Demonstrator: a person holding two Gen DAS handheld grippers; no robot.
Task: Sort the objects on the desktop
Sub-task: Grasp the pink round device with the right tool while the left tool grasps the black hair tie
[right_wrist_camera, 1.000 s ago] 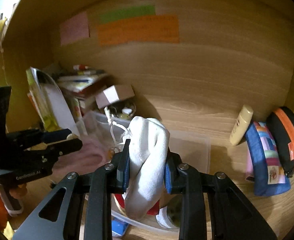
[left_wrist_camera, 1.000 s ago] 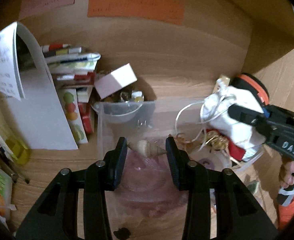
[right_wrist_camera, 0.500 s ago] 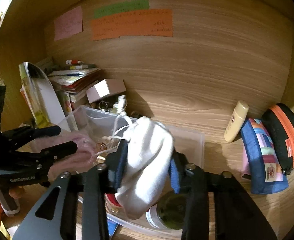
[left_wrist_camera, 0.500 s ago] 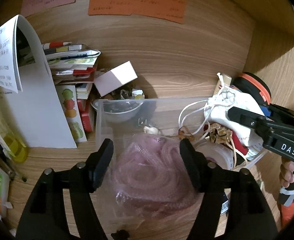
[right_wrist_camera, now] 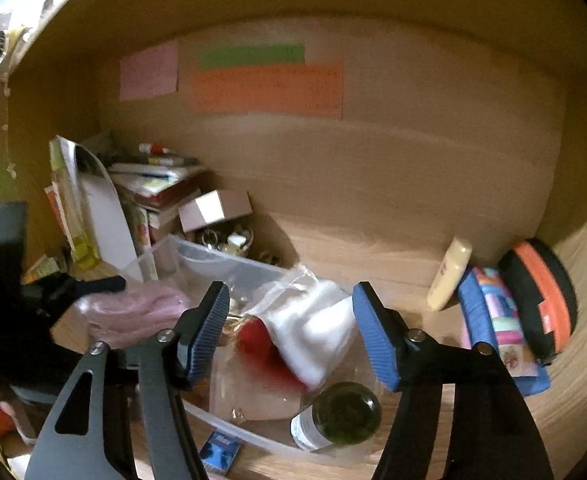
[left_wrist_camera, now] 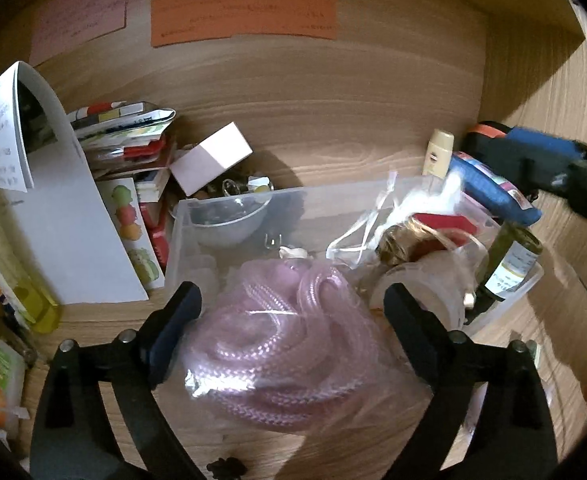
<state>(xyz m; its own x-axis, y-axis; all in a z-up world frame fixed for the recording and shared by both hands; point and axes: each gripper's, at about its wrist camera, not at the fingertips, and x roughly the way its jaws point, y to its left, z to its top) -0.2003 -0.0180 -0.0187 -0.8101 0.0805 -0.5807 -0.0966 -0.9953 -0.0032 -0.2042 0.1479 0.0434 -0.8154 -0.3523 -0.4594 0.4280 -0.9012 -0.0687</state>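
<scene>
As jaws gape | clear bin point(left_wrist_camera: 237, 204): pink rope point(left_wrist_camera: 281, 344), white pouch point(right_wrist_camera: 317, 332), bottle point(right_wrist_camera: 337, 416)

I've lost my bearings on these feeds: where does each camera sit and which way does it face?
Left wrist: rides the left gripper, open, looking forward-down at the pink coiled hose in the clear bin; right gripper crosses at right.
Right wrist: rides the right gripper, open above the white pouch; left gripper shows at left.
Shared: bin, hose, pouch, green bottle, wall notes.
</scene>
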